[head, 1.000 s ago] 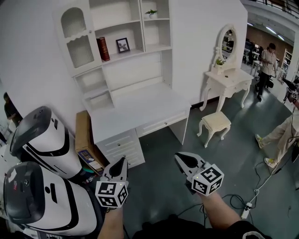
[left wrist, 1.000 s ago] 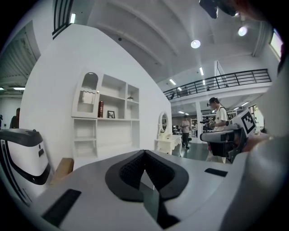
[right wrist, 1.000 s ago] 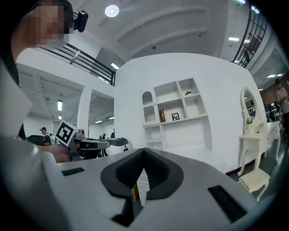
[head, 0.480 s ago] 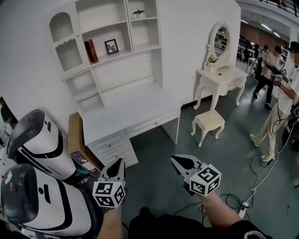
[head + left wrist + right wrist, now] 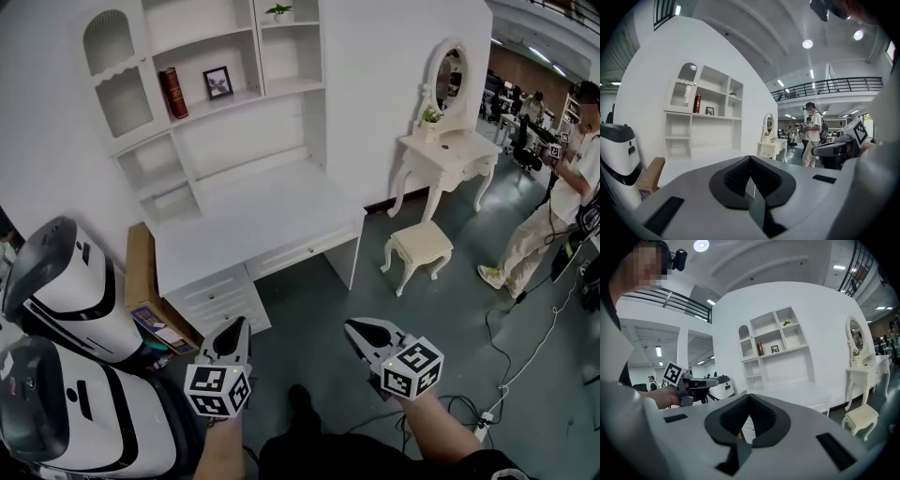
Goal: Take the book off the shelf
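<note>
**Red book on the shelf, both grippers empty**

The book (image 5: pixel 172 93) is dark red, tall and slim. It stands upright on the white shelf (image 5: pixel 246 98), near a small framed picture (image 5: pixel 218 82). The left gripper (image 5: pixel 238 327) and the right gripper (image 5: pixel 357 328) hang well apart from it, each with its jaws together on nothing.

Head view: high, steeply down, far from the desk hutch (image 5: pixel 248 141).
Gripper views: low, level; both share it.
</note>
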Motion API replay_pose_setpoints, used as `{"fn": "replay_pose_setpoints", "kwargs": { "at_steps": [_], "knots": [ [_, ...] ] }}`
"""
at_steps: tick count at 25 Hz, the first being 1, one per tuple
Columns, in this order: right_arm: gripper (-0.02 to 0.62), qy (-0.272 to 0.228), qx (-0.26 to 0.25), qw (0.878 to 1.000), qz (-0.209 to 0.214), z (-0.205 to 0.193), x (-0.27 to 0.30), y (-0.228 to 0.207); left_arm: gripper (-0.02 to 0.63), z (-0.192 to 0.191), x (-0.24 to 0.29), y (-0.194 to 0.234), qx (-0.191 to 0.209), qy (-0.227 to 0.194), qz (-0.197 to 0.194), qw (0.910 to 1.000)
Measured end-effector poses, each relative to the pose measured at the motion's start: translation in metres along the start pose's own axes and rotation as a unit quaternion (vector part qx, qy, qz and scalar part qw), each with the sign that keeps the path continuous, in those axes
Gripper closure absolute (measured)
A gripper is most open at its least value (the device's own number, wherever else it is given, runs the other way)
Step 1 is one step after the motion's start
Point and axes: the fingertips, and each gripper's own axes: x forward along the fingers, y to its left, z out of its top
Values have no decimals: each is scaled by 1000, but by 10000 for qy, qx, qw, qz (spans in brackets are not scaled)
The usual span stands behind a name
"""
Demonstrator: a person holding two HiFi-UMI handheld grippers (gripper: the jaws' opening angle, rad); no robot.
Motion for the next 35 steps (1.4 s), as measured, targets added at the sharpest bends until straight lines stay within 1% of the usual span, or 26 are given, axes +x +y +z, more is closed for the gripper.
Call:
{"fn": "replay_pose_setpoints", "kwargs": {
  "at_steps": [3, 8, 11, 14, 17, 19, 26, 31, 35],
  "knots": [
    [581, 24, 34, 10000, -46, 6, 25, -17, 595, 8, 29, 17, -29, -20, -63, 10000],
    [581, 122, -38, 9999, 38, 22, 90, -45, 596, 30, 86, 56, 82, -132, -86, 9998],
    [581, 163, -161, 9997, 25, 42, 133, -63, 596, 44, 111, 91, 279, -185, 38, 9994],
    [581, 72, -310, 9995, 38, 72, 175, -76, 596, 57, 131, 127, 424, -247, 159, 9987],
    [581, -43, -286, 9995, 148, 93, 215, -84, 596, 61, 153, 160, 382, -197, 196, 9989],
    [581, -40, -214, 9995, 215, 96, 237, -88, 595, 59, 167, 176, 364, -104, 218, 9990],
    [581, 23, -38, 9989, 465, 95, 295, -113, 595, 59, 214, 204, 421, 157, 295, 9986],
    [581, -4, 113, 9975, 695, 98, 341, -156, 595, 67, 264, 227, 419, 234, 503, 9976],
    [581, 18, 95, 9954, 955, 110, 383, -201, 595, 78, 316, 246, 366, 240, 739, 9963]
  ]
}}
